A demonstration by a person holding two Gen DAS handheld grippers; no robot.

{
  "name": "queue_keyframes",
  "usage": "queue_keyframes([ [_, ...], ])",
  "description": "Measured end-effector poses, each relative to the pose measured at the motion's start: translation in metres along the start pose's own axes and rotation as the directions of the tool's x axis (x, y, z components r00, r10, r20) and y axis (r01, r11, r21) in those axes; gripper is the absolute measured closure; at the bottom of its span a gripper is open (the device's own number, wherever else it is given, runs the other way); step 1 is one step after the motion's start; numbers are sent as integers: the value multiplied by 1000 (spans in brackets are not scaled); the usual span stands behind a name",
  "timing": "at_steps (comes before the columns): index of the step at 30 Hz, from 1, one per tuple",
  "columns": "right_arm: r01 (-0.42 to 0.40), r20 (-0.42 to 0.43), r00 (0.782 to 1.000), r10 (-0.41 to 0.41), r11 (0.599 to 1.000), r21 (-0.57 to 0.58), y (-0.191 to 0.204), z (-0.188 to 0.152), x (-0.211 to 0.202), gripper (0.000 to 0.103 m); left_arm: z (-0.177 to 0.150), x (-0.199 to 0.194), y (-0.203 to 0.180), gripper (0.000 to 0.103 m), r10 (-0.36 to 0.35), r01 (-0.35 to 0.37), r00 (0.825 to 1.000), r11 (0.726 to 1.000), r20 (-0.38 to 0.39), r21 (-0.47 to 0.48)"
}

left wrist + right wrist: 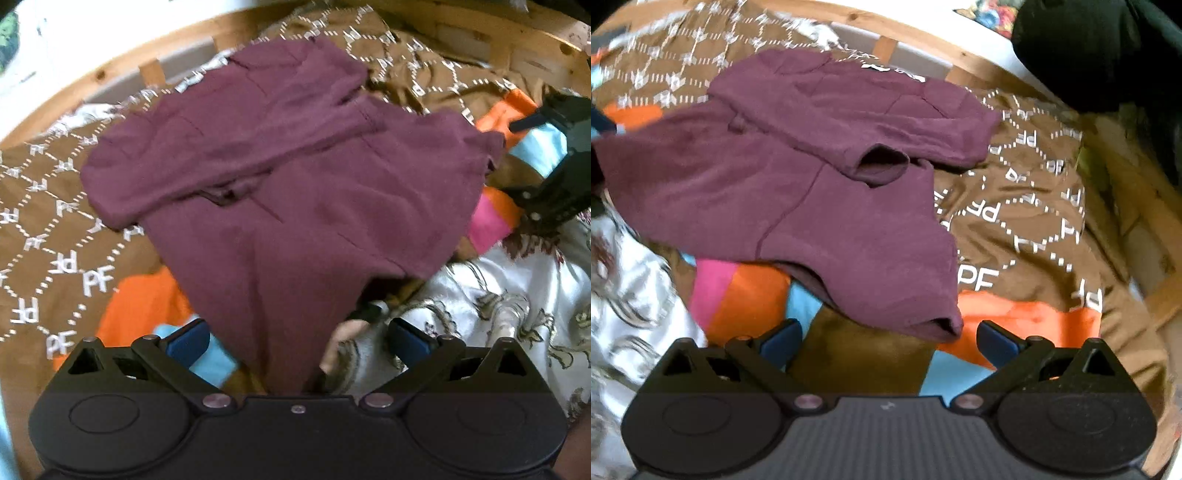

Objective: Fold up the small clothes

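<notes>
A small maroon long-sleeved top (pixel 288 177) lies on the bed, one sleeve folded across its body. In the left wrist view its near corner drapes down between the wide-apart blue pads (pixel 186 345) of my left gripper (pixel 295 343), which is open. In the right wrist view the top (pixel 798 192) lies ahead with a sleeve cuff opening at its middle. My right gripper (pixel 888 343) is open, just short of the top's near hem corner (pixel 942 321). The right gripper also shows at the right edge of the left wrist view (pixel 554 177).
The top rests on a brown bedspread with white PF letters (pixel 1015 206) and orange, pink and blue patches (pixel 746 295). A shiny white patterned cloth (pixel 480 295) lies beside it. A wooden bed frame (pixel 122 62) runs behind. A dark garment (pixel 1100 51) sits at the far right.
</notes>
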State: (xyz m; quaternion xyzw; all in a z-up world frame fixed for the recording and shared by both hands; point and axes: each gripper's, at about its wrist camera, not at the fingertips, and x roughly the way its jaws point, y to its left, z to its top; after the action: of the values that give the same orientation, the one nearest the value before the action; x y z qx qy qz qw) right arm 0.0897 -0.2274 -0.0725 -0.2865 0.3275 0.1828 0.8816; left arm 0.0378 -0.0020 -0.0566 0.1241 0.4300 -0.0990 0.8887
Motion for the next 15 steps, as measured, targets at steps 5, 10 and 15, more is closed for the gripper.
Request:
queue_keyframes([
  [5, 67, 38, 997, -66, 997, -38, 8, 5, 8, 0, 0, 9, -13, 1, 77, -76, 997, 996, -7, 54],
  [10, 109, 97, 990, -103, 992, -61, 11, 8, 5, 0, 0, 5, 4, 1, 80, -80, 997, 995, 1, -64],
  [15, 106, 88, 991, -100, 992, -65, 12, 10, 12, 0, 2, -7, 7, 6, 138, -134, 989, 989, 58, -65],
])
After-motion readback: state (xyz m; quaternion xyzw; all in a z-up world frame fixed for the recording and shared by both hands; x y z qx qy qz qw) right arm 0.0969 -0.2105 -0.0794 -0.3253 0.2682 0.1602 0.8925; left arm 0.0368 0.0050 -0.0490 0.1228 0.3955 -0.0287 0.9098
